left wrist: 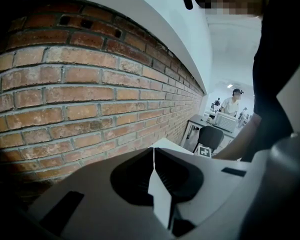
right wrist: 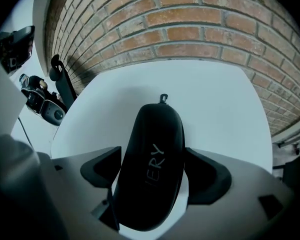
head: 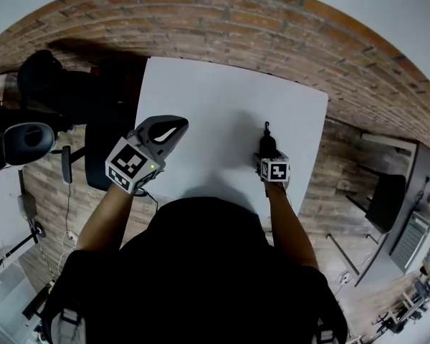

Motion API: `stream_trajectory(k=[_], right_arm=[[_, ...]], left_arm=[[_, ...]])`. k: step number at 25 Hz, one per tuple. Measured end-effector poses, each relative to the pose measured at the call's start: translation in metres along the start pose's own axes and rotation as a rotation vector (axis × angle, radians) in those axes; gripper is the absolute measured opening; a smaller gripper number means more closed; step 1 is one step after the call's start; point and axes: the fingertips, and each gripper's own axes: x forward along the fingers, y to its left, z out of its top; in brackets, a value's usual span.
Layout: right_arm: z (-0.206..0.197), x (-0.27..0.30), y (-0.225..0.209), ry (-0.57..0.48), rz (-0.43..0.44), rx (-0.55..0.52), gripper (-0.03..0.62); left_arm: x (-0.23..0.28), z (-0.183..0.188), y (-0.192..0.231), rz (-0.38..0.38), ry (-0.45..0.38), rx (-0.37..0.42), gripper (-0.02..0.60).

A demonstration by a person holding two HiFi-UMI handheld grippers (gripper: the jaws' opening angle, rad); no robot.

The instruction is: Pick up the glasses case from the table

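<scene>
A black oval glasses case (right wrist: 150,169) with pale lettering and a small zip pull lies on the white table (right wrist: 215,114). My right gripper (right wrist: 152,158) points steeply down over it, one jaw on either side of the case. A sliver of white table shows between the case and the right-hand jaw, so the pads do not press on it. In the head view the case (head: 266,142) pokes out just beyond the right gripper (head: 268,153). My left gripper (head: 173,129) hovers at the table's left side, its jaws together and empty (left wrist: 154,154).
A brick wall (head: 222,20) runs behind the table (head: 222,99). A black office chair (head: 50,84) stands to the left. At the right are a desk and a dark chair (head: 387,196). In the left gripper view a person (left wrist: 233,104) sits at a distant desk.
</scene>
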Motion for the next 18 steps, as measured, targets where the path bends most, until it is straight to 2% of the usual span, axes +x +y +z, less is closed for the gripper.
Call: stream_trajectory(k=[4,18], right_arm=[[-0.0003,0.0009,-0.0024,-0.003,-0.037,-0.018,0.374],[0.0003,0.0017,-0.0055,-0.001,-0.065,0.000,0.371]], left_arm=[[0.0007,-0.0007,0.0004,0.001,0.003,-0.003,0.015],[0.0001,-0.0008,-0.0033,-0.001,0.001,-0.003,0.015]])
